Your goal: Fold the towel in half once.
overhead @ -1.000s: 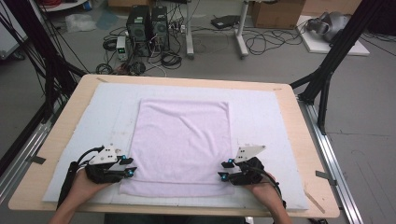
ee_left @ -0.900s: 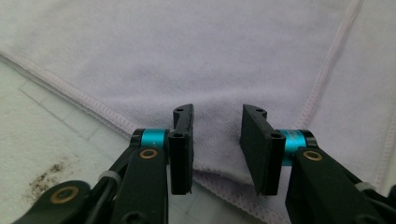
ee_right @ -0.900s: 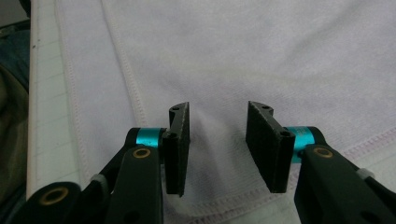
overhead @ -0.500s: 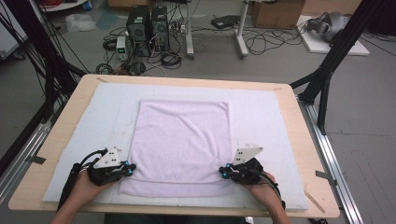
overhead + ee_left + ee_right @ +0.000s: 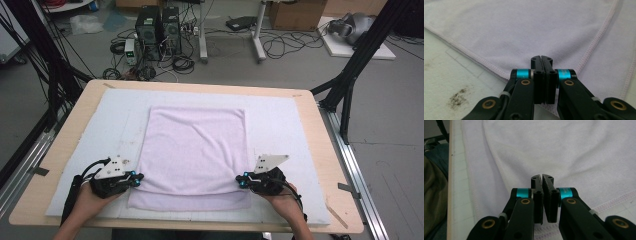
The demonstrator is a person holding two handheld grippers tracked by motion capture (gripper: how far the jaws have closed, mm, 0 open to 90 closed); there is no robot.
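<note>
A pale lilac towel (image 5: 195, 145) lies flat on the white mat (image 5: 280, 120), with a second layer of it showing along its near edge. My left gripper (image 5: 137, 178) is at the towel's near left corner and my right gripper (image 5: 241, 180) at its near right corner, each held in a hand. In the left gripper view the jaws (image 5: 541, 58) are pressed together over the hemmed corner of the towel (image 5: 524, 30). Seen from the right gripper, the jaws (image 5: 542, 177) are also together, and creases in the towel (image 5: 561, 147) run toward their tips.
The mat covers most of a wooden table (image 5: 322, 150). Dark stains mark the mat (image 5: 457, 98) by the left gripper. Black frame legs (image 5: 350, 85) stand at the table's sides. Computer towers (image 5: 157, 25) and cables sit on the floor beyond.
Both pairs of jaws have come together at the towel's near corners. The right hand drew slightly nearer; the left stayed put. The towel lies as before.
</note>
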